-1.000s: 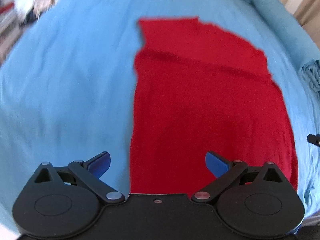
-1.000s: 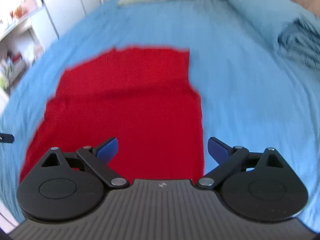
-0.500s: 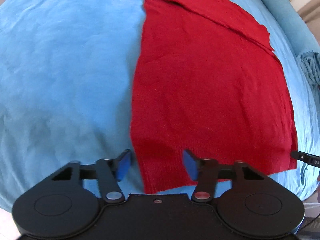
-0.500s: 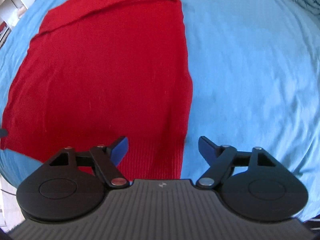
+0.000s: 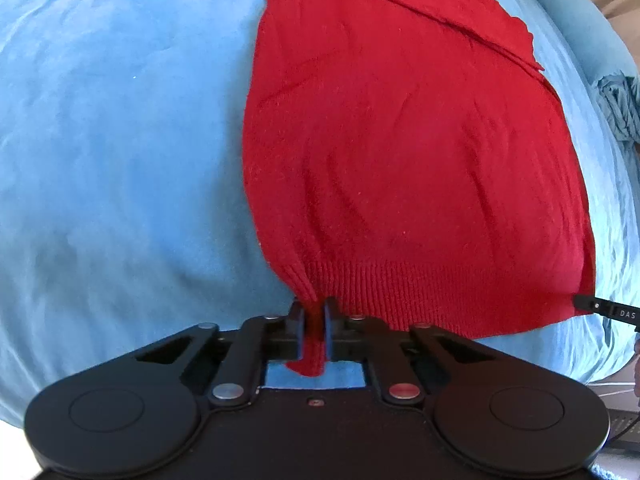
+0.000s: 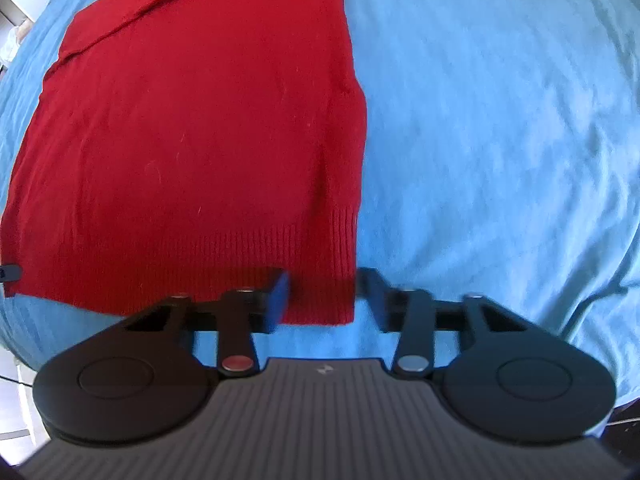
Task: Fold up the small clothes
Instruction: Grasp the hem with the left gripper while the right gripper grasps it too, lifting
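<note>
A red knitted sweater [image 5: 400, 160] lies flat on the blue bedspread [image 5: 120, 140], its ribbed hem nearest to me. My left gripper [image 5: 314, 312] is shut on the hem's near left corner, and the cloth is bunched between the pads. In the right wrist view the sweater [image 6: 192, 140] fills the left half. My right gripper [image 6: 324, 292] straddles the hem's near right corner with its jaws closing. The left pad is at the cloth, and a narrow gap shows at the right pad. A tip of the right gripper [image 5: 600, 308] shows at the sweater's right corner.
A bunched blue blanket [image 5: 618, 108] lies at the bed's far right. The bedspread [image 6: 500, 120] stretches wide to the right of the sweater. The bed's near edge runs just under both grippers. White furniture [image 6: 24, 0] stands beyond the bed's far left.
Both grippers came down to the sweater's near hem. The left jaws went from wide open to shut on the left corner. The right jaws narrowed around the right corner.
</note>
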{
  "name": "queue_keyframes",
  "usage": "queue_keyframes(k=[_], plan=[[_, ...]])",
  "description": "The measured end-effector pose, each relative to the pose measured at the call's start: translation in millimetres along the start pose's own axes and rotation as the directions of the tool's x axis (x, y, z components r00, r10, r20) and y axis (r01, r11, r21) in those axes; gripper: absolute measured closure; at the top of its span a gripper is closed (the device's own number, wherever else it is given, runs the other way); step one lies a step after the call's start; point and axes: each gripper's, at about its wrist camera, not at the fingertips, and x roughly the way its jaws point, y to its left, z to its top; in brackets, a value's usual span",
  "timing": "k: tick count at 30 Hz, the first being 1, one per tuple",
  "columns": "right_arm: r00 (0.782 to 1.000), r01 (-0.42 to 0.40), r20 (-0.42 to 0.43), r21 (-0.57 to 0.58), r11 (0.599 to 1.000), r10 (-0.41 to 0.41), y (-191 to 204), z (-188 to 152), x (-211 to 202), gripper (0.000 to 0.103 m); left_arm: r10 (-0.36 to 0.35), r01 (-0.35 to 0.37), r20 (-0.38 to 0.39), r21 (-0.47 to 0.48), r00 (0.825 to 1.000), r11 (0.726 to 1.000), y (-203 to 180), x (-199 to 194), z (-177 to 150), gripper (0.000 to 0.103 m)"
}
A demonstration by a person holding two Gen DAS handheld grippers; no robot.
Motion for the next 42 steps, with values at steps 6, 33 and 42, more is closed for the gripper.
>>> queue_keyframes(k=[6, 33, 42], plan=[[1.0, -0.017, -0.025, -0.031, 0.999, 0.016, 0.2, 4.0, -6.3, 0.083, 0.007, -0.007, -0.016, 0.02, 1.0, 1.0, -13.1, -10.4, 10.7, 0.098], [0.877, -0.292, 0.396, -0.012, 0.956, 0.273, 17.0, 275.6, -114.7, 0.084, -0.171, 0.243, 0.458, -0.102, 0.872, 0.965, -10.3, -92.4, 264.1, 0.098], [0.863, -0.286, 0.443, 0.036, 0.957, 0.241, 13.3, 382.1, -12.2, 0.084, -0.083, 0.238, 0.515, -0.242, 0.853, 0.941, 12.4, -8.4, 357.3, 0.098]])
